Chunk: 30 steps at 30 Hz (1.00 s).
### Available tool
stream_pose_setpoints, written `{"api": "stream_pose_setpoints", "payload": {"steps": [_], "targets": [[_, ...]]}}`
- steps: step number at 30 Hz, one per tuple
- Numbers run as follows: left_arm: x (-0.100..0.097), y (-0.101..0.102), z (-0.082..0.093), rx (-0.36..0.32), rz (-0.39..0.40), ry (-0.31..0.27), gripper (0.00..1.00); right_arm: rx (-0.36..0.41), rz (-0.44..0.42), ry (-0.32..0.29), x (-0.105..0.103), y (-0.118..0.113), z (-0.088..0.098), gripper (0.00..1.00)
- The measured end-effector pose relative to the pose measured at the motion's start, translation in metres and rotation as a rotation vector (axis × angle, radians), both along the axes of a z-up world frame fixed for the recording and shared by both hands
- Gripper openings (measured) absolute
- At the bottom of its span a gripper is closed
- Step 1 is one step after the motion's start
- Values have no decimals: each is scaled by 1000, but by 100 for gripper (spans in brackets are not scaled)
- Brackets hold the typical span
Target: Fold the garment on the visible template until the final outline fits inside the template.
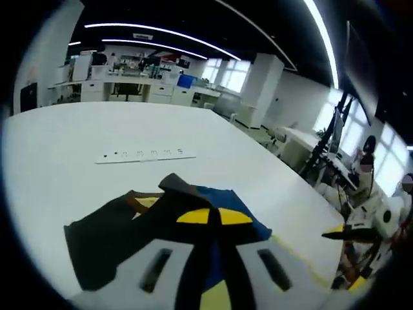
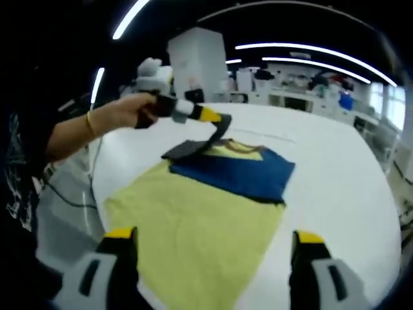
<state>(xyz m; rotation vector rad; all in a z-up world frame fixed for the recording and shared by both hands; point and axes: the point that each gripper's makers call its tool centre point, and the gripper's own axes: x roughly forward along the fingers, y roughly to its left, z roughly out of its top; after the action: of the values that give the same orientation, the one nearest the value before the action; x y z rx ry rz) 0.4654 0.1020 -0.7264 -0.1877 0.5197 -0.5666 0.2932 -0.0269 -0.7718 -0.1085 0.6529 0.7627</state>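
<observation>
Left hand-held gripper (image 2: 222, 129) clenched on soft, light, limp garment (image 2: 239, 169) at its dark sleeve over yellow template (image 2: 193, 239) on bench (image 2: 335, 187); right hand-held gripper (image 2: 210, 252) released, best pinching an edge.

A broad white table (image 2: 335, 174) carries a yellow rectangular template sheet (image 2: 193, 239), a dark blue garment (image 2: 245, 171) and a white strip (image 1: 145, 155).

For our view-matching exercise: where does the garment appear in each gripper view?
Left gripper view: garment at lower centre, close to the camera.
Right gripper view: garment just above centre, at the template's far end.
Shared landmark: the yellow template under it.
</observation>
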Motion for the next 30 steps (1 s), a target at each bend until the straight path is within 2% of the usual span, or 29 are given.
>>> {"api": "stream_pose_setpoints", "payload": {"steps": [8,15,30], "targets": [[-2,-28,-5,-17,-57,-18,0,-3,-13,25,-3,-5,-10,99],[-6,-48,-16,-19,-99,-12,0,-4,-32,42,-4,-11,-16,99],[-22,-86,-65,67,-202,48,0,-2,-49,62,-2,-16,-24,99]]}}
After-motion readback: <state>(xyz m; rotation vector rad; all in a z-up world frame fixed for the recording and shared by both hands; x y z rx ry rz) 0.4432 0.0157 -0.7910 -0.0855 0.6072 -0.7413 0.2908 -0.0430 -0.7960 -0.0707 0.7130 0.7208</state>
